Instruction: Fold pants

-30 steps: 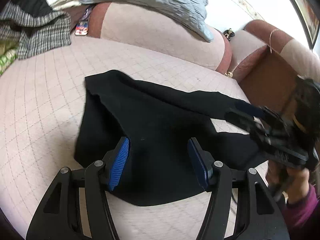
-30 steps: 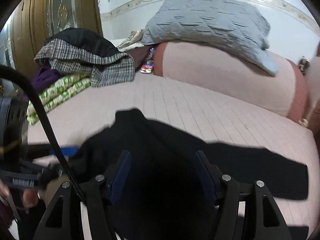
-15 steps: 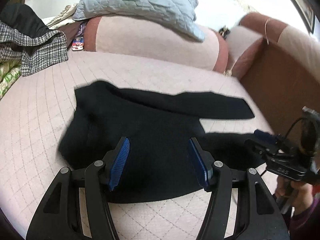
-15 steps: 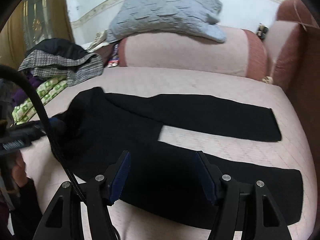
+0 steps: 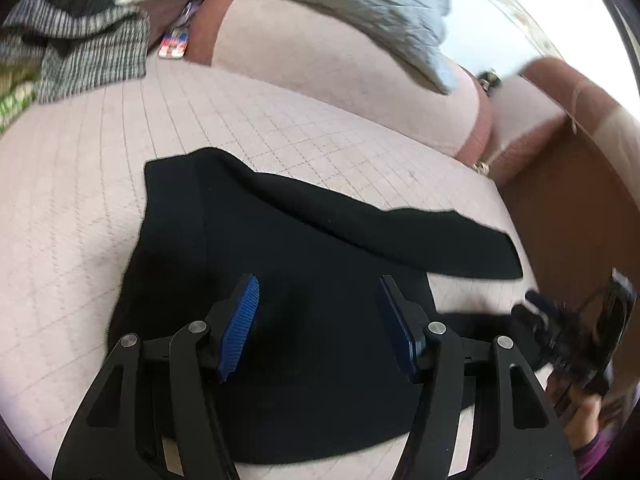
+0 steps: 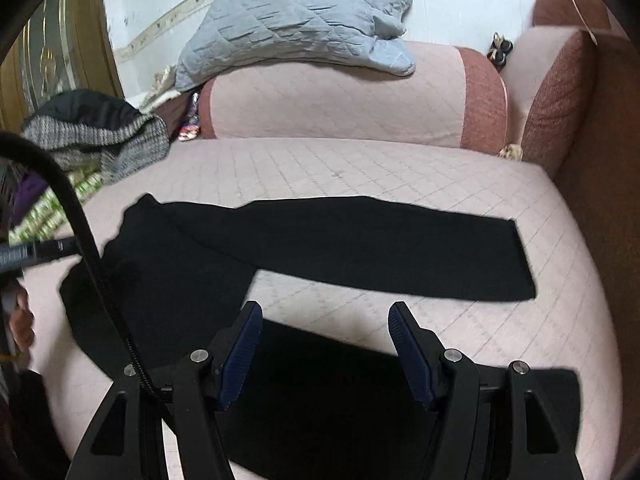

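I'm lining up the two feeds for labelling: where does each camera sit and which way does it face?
Left wrist: on the left claw, open above the waist end of the black pants, facing the sofa back; the right claw shows.
Right wrist: on the right claw, open above the near leg, facing the same way.
Shared: pants, grey quilt.

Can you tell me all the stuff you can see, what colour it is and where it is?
pants: one, black, spread flat on the sofa seat, legs apart
sofa: one, pink quilted with reddish trim
blanket: one, grey quilted, on top of the sofa back
clothes pile: one heap, grey check and black on green, far left of the seat
small packet: one, red and white, beside the pile
left claw: one, black with blue pads, open, over the pants' waist end
right claw: one, black with blue pads, open, over the near leg
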Demonstrator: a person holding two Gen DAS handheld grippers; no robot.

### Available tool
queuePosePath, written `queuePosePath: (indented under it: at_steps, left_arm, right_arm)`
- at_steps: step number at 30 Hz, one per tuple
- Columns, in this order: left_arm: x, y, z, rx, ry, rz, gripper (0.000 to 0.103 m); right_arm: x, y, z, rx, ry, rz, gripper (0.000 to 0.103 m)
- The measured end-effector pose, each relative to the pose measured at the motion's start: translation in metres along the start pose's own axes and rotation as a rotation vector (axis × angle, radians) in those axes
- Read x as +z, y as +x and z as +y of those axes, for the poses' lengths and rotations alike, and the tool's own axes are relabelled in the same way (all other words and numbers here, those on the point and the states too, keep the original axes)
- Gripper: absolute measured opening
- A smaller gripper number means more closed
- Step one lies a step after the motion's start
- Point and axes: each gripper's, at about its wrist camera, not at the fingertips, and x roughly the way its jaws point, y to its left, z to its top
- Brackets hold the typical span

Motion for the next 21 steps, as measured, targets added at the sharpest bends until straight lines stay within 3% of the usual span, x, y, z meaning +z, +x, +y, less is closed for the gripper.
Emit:
queuePosePath:
  at_steps: [3,9,16,21]
  left_arm:
    - [0.011,0.014,0.005,0.011,-0.066,0.005,0.060]
    - [0.029,0.037,0.014,0.040,-0.167,-0.008,0.060]
    - [0.045,0.071,0.022,0.039,-0.255,0.027,0.060]
    - [0.055,0.091,0.029,0.062,-0.324,0.030,0.060]
  right_arm:
    - [-0.001,0.008,-0.011,0.008,-0.006,0.024,0.063]
    - [-0.010,0.025,-0.068,0.078,0.246,0.088,0.063]
    - [-0.015,0.047,-0.098,0.136,0.367,0.129,0.065]
    - [-0.011,0.062,-0.114,0.190,0.461,0.091,0.067]
